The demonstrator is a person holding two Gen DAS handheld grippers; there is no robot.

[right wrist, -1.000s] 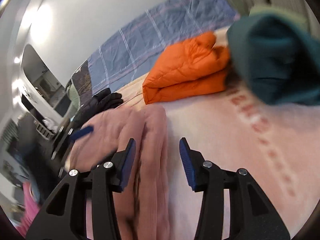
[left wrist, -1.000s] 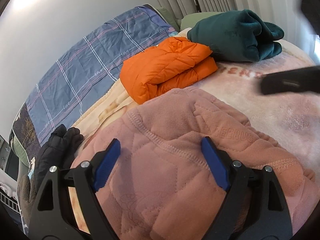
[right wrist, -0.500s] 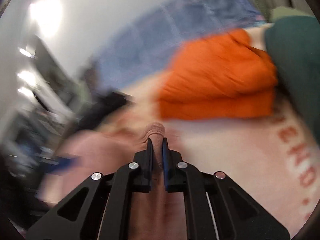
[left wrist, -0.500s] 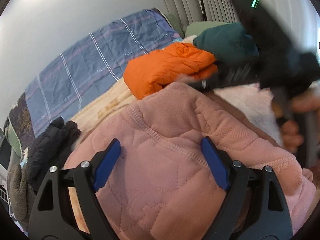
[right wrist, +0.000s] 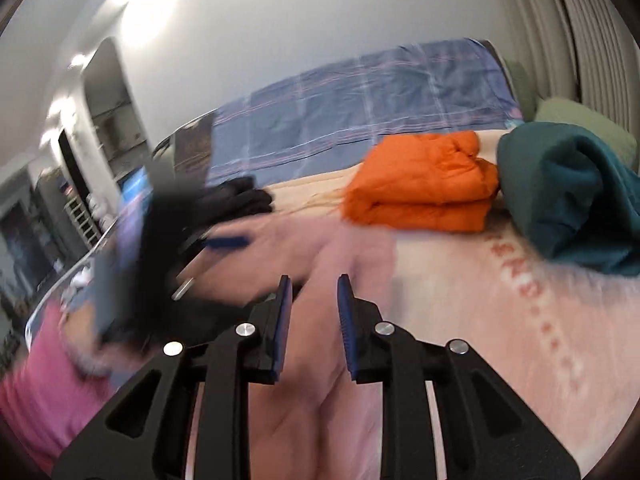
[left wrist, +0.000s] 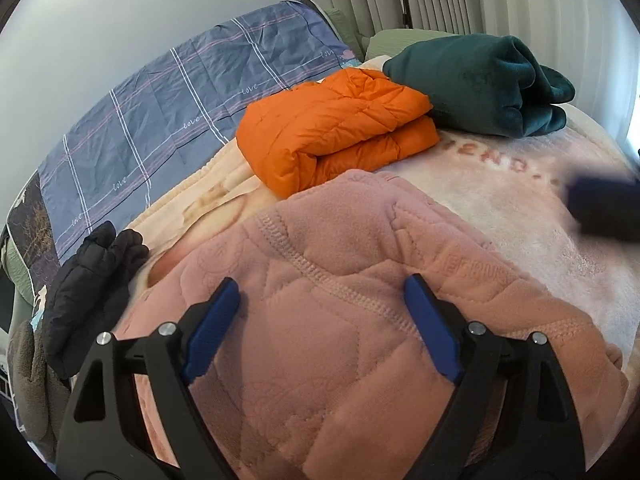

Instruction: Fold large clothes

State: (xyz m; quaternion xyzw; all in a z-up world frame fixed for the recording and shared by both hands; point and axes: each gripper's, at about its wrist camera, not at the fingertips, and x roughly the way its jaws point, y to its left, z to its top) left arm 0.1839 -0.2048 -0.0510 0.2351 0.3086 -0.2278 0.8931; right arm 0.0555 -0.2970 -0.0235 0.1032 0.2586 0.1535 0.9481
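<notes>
Left gripper (left wrist: 320, 312): jaws spread wide, poised over the pink fleece garment (left wrist: 360, 320); whether the pads touch the fabric cannot be told.
Right gripper (right wrist: 312, 312): jaws narrowly parted with a fold of the pink fabric between the pads; whether they pinch it cannot be told, as the view is blurred.
Pink fleece garment: bunched at the near side of the pale pink blanket (left wrist: 520, 208).
Orange puffer jacket (left wrist: 340, 136): folded, just beyond the fleece.
Dark green garment (left wrist: 480, 84): folded, far right, touching the orange jacket.
Black gloves (left wrist: 92, 276): left, beside the fleece.
Blue plaid sheet (left wrist: 180, 96): far left, against the wall.
</notes>
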